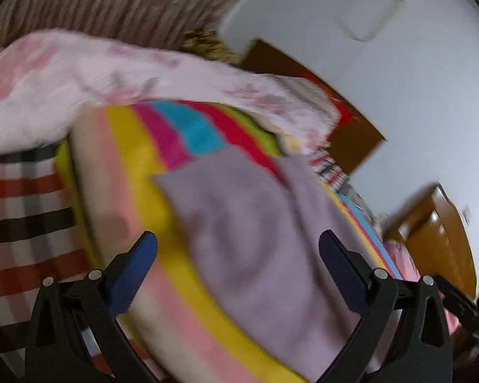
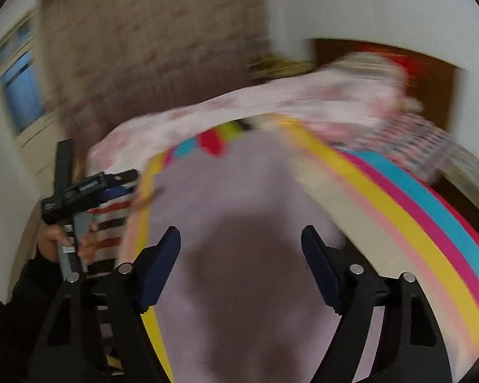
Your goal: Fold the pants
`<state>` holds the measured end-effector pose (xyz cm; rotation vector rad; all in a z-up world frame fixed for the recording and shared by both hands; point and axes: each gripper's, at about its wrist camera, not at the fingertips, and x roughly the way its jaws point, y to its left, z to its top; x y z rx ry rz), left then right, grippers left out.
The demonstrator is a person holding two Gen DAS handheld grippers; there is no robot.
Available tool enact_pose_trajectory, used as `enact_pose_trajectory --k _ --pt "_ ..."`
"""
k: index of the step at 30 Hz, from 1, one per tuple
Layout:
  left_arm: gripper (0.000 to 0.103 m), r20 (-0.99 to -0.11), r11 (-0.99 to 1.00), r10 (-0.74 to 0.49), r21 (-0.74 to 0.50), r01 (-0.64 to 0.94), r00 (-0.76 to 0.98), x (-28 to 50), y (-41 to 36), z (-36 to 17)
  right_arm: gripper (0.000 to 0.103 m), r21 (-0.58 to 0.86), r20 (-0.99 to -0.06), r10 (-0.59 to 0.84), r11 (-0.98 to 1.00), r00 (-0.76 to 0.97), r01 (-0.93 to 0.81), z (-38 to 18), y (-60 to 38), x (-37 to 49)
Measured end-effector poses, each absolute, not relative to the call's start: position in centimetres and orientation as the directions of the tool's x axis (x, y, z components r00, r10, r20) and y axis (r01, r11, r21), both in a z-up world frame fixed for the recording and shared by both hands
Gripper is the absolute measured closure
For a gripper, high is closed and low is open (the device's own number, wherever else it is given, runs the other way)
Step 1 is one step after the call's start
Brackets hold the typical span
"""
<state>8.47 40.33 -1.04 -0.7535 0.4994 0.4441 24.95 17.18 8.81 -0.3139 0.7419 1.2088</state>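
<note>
The pants (image 1: 255,223) are pale lilac cloth lying flat on a rainbow-striped blanket (image 1: 150,159). My left gripper (image 1: 238,245) hovers over the near left part of the pants, its blue-padded jaws wide open and empty. In the right wrist view the pants (image 2: 239,191) fill the middle, with a dark shadow on them. My right gripper (image 2: 241,239) hangs above that cloth, open, and its pads are not pressing on anything. The left gripper (image 2: 111,185) also appears at the left edge of the striped blanket (image 2: 383,207), held by a hand (image 2: 57,242). Both views are blurred.
A pink floral quilt (image 1: 111,70) is bunched along the far side of the bed (image 2: 271,105). A plaid sheet (image 1: 22,207) shows at the left. A wooden headboard (image 1: 351,127) and a wooden nightstand (image 1: 440,233) stand by the white wall. A brown curtain (image 2: 143,48) and a window (image 2: 19,89) lie behind.
</note>
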Motion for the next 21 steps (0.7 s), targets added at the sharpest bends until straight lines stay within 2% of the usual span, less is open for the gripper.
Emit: enact_pose_trajectory --k 1,3,5,10,15,16,17,18,19,20,21 --pt "0.004 -0.579 0.632 0.185 -0.549 -0.547 0.794 8.6 41.7 -1.6 0.038 0.165 -0.682 0.721 0.316 0.123 -0.934 8.5 19.6 25.6" --pt "0.01 -0.589 0.603 0.159 -0.578 -0.55 0.793 9.4 43.8 -2.7 0.053 0.176 -0.711 0.701 0.252 0.055 -0.952 7.5 25.9 27.5" --pt "0.012 -0.607 0.603 0.153 -0.568 -0.561 0.78 10.9 44.7 -3.1 0.059 0.189 -0.734 0.679 0.209 0.003 -0.96 6.6 30.7 29.1" --pt "0.015 -0.639 0.619 0.156 -0.531 -0.579 0.753 12.4 45.5 -4.0 0.061 0.177 -0.796 0.604 0.169 -0.04 -0.97 3.2 38.9 31.1" --pt "0.022 -0.666 0.615 0.16 -0.51 -0.601 0.729 12.9 46.1 -5.4 0.062 0.158 -0.839 0.541 0.129 -0.064 -0.979 0.2 39.5 31.9" --pt "0.028 -0.671 0.616 0.167 -0.501 -0.608 0.723 13.0 46.0 -5.6 0.062 0.165 -0.832 0.55 0.127 -0.069 -0.978 0.0 39.7 31.8" --pt "0.036 -0.672 0.616 0.177 -0.494 -0.613 0.719 13.1 46.0 -5.8 0.068 0.171 -0.828 0.555 0.125 -0.074 -0.977 -0.1 40.0 31.8" --pt "0.044 -0.67 0.618 0.198 -0.481 -0.622 0.715 13.1 46.1 -5.9 0.08 0.171 -0.822 0.565 0.126 -0.071 -0.977 -0.1 39.9 31.9" --pt "0.072 -0.674 0.622 0.213 -0.466 -0.63 0.708 13.1 46.2 -5.9 0.084 0.164 -0.815 0.576 0.127 -0.062 -0.978 0.0 39.7 31.9" --pt "0.094 -0.67 0.624 0.217 -0.464 -0.629 0.71 12.9 46.3 -5.7 0.087 0.16 -0.807 0.588 0.125 -0.057 -0.979 0.4 39.4 31.8" --pt "0.097 -0.644 0.622 0.201 -0.498 -0.604 0.738 12.5 46.5 -5.2 0.089 0.159 -0.798 0.6 0.129 -0.051 -0.979 0.8 39.2 31.8"
